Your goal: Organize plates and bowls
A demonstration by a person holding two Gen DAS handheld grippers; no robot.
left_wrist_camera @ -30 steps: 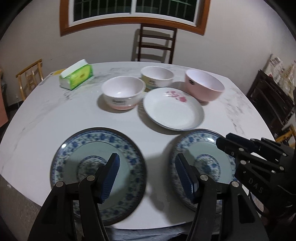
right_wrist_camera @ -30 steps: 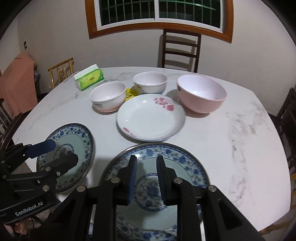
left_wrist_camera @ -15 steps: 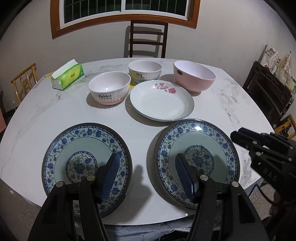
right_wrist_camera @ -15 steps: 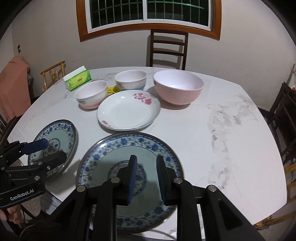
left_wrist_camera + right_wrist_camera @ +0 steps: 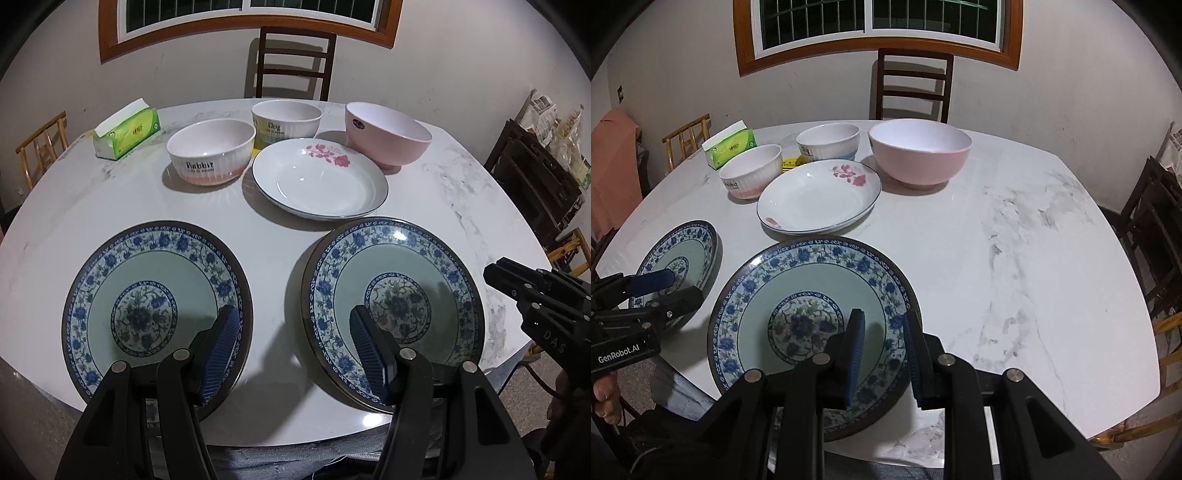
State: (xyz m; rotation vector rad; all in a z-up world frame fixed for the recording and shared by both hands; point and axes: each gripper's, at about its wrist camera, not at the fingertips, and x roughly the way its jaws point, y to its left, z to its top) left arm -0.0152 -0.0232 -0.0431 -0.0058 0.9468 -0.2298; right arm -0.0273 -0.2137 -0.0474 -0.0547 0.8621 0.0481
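- You are working over a white marble-patterned table (image 5: 1015, 236) with grey veining; its near edge runs just under both grippers.
- Your left gripper (image 5: 293, 349) is spread wide and holds nothing; it hangs above the gap between the two blue-and-white plates, one fingertip over each plate's inner rim.
- Your right gripper (image 5: 882, 345) has its jaws apart by a narrow gap, gripping nothing; it hovers over the near right rim of the right blue-patterned plate (image 5: 798, 295).
- The left blue-patterned plate (image 5: 147, 291) lies flat beside it at the near edge, the two close but apart.
- Behind them sits a white plate with pink flowers (image 5: 319, 181), just beyond the right blue plate.
- The white-and-pink bowl lettered "Rabbit" (image 5: 211, 155) stands just left of the white plate; the bowl lettered "Dog" (image 5: 286, 120) is behind it; the large pink bowl (image 5: 388, 134) stands to the right. All three are upright.
- A green tissue box (image 5: 127, 133) rests at the far left of the table, and a small yellow item (image 5: 790, 163) shows between the two smaller bowls.
- Around you: a dark wooden chair (image 5: 914, 86) at the far side under a wood-framed window (image 5: 875, 33), a light bamboo chair (image 5: 689, 138) on the left, and dark furniture (image 5: 535, 184) against the right wall.
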